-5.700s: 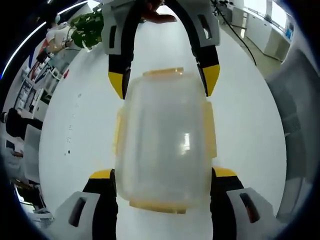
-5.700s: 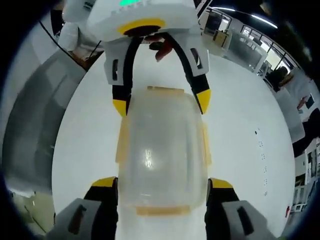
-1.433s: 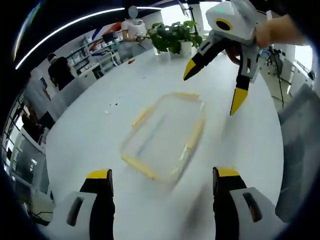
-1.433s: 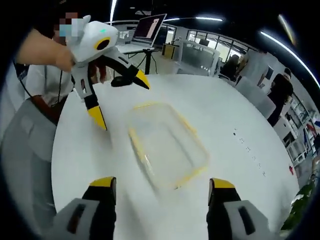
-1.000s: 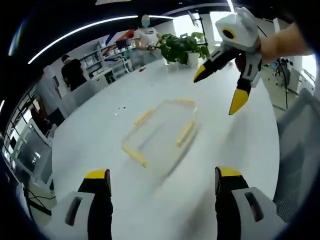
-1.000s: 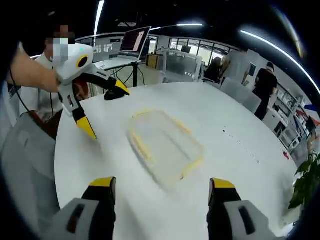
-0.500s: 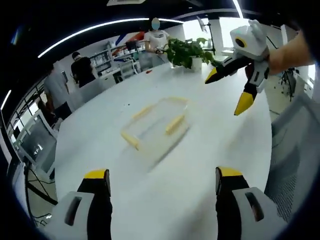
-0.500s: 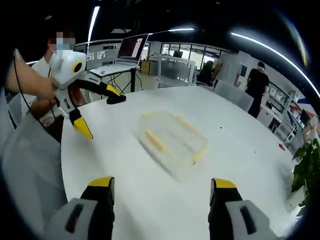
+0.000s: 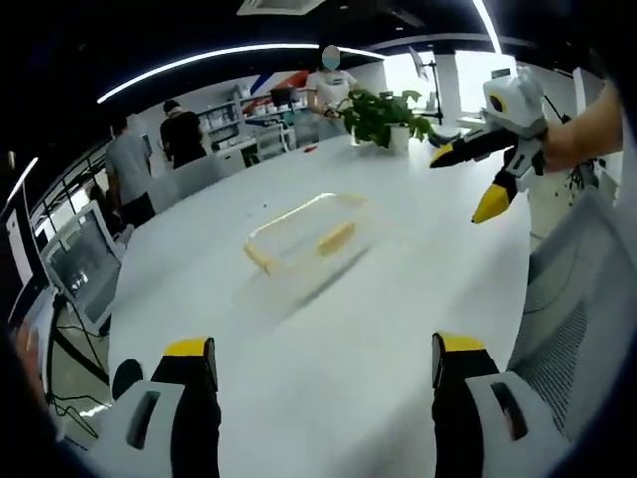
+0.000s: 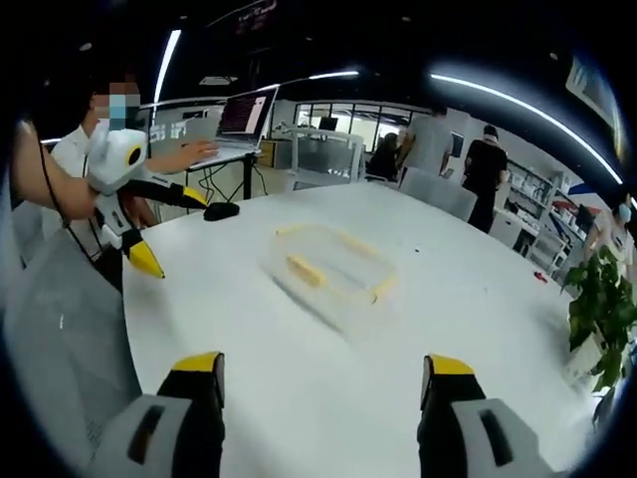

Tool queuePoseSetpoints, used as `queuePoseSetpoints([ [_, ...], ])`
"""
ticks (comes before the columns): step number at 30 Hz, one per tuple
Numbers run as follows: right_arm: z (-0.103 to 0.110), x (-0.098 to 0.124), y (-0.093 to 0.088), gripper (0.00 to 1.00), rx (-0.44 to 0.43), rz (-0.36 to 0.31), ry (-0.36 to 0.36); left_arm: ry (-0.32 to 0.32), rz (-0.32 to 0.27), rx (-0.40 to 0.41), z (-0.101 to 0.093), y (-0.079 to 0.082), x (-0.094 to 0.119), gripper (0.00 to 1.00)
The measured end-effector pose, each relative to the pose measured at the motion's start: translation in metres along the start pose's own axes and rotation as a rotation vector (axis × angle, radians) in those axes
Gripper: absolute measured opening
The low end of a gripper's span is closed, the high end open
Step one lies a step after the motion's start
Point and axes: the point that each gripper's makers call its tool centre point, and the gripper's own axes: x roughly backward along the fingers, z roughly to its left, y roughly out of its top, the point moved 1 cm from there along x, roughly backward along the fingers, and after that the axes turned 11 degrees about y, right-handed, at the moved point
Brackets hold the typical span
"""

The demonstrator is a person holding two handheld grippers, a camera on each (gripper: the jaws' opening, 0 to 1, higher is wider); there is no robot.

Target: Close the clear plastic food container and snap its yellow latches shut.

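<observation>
Now, container (image 9: 304,232): lying lidded on the white table (image 9: 328,329), apart from both tools, likely latched
left gripper (image 9: 318,373): hovering wide open, gripping nothing
right gripper (image 10: 323,383): hovering wide open, gripping nothing

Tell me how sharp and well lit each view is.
Left gripper view: the container is smeared by motion blur, the table bright and evenly lit, the ceiling dark with curved light strips bent by the fisheye. Right gripper view: the container is again blurred, while the own right gripper stays sharp; the white table is nearly washed out.
</observation>
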Motion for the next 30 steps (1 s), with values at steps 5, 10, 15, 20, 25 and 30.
queuePoseSetpoints([
  [5, 0.003, 0.009, -0.006, 0.82, -0.023, -0.014, -0.013, 0.007, 0.0, 0.034, -0.002, -0.004, 0.011, 0.88],
  [10, 0.008, 0.018, -0.012, 0.82, -0.027, -0.029, -0.028, 0.009, -0.007, 0.06, -0.004, -0.008, 0.023, 0.89],
  [15, 0.01, 0.025, -0.015, 0.83, -0.045, -0.048, -0.048, 0.03, 0.012, 0.124, -0.001, -0.021, 0.03, 0.89],
  [20, 0.015, 0.027, -0.021, 0.83, -0.049, -0.055, -0.058, 0.047, -0.013, 0.164, -0.001, -0.02, 0.038, 0.88],
  [25, 0.016, 0.027, -0.021, 0.83, -0.046, -0.059, -0.063, 0.046, -0.004, 0.163, -0.003, -0.025, 0.037, 0.88],
  [30, 0.013, 0.028, -0.023, 0.84, -0.057, -0.066, -0.072, 0.043, -0.004, 0.161, -0.005, -0.025, 0.036, 0.89],
])
